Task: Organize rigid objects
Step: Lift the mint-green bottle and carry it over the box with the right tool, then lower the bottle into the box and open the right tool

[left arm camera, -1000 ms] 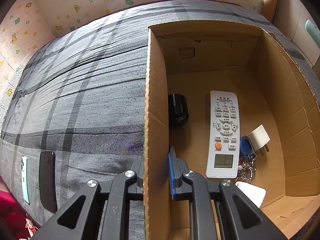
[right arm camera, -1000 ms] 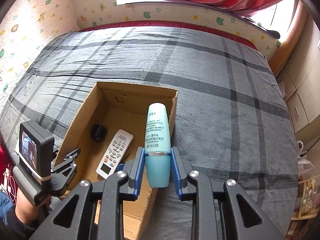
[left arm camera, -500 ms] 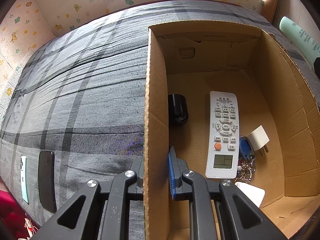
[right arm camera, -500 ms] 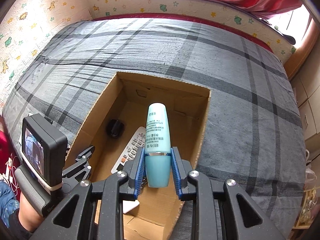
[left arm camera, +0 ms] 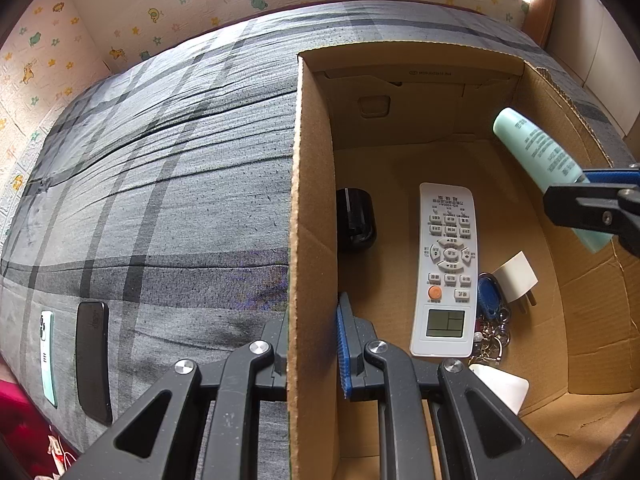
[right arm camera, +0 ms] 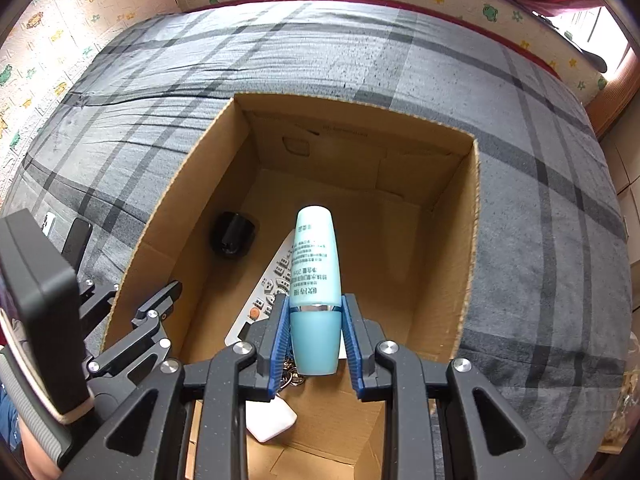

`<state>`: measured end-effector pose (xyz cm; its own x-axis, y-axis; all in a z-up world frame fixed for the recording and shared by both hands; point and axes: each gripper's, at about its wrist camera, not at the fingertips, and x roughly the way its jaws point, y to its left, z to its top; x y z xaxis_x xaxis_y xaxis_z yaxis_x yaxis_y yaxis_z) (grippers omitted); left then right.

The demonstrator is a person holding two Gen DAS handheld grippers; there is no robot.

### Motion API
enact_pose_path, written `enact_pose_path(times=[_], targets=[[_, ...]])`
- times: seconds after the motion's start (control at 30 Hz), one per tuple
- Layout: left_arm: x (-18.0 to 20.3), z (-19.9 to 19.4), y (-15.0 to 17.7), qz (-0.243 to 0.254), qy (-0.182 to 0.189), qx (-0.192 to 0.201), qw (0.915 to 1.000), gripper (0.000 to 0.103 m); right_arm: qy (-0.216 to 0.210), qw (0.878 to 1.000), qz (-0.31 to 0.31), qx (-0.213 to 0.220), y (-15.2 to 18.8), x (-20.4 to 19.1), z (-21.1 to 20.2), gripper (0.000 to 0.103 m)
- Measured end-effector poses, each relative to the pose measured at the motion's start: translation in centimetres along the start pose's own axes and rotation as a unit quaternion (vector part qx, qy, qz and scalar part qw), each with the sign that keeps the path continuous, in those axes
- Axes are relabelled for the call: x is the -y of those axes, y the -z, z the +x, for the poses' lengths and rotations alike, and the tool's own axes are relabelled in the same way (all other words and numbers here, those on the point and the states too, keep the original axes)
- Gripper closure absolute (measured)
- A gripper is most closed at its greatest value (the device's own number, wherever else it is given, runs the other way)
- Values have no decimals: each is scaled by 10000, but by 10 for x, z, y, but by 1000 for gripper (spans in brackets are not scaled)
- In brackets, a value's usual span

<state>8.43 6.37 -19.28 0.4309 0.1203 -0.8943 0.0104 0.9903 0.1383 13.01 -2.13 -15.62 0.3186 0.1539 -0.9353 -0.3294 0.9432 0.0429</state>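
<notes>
An open cardboard box (left arm camera: 312,184) (right arm camera: 468,240) sits on a grey plaid bed. My left gripper (left arm camera: 312,344) is shut on the box's left wall. My right gripper (right arm camera: 316,332) is shut on a pale teal bottle (right arm camera: 314,264) and holds it above the box's inside; the bottle also shows at the right in the left wrist view (left arm camera: 540,156). Inside the box lie a white remote (left arm camera: 446,272), a black round object (left arm camera: 356,220), a white plug (left arm camera: 516,280), keys with a blue fob (left arm camera: 490,292) and a white flat item (left arm camera: 500,384).
Two phones lie on the bed left of the box: a black one (left arm camera: 94,360) and a mint one (left arm camera: 48,356). Patterned wall panels border the bed at the far side. A wooden cabinet stands at the right.
My right gripper has carried the teal bottle leftward and lower, from beside the box's right wall to over its inside. My left gripper still holds the box wall.
</notes>
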Motion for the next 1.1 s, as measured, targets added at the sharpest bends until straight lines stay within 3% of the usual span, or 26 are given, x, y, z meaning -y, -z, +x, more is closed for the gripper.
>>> enact_pose_path(times=[0.63, 1.0, 1.1], targets=[[0, 0, -1, 3, 1, -1, 10000, 86, 101, 9976, 155, -667, 10, -5, 60, 76], [1, -1, -1, -9, -6, 4, 10000, 86, 47, 9976, 128, -680, 8, -7, 62, 75], [1, -1, -1, -5, -10, 4, 10000, 86, 14, 9981, 162, -592, 8, -4, 57, 69]])
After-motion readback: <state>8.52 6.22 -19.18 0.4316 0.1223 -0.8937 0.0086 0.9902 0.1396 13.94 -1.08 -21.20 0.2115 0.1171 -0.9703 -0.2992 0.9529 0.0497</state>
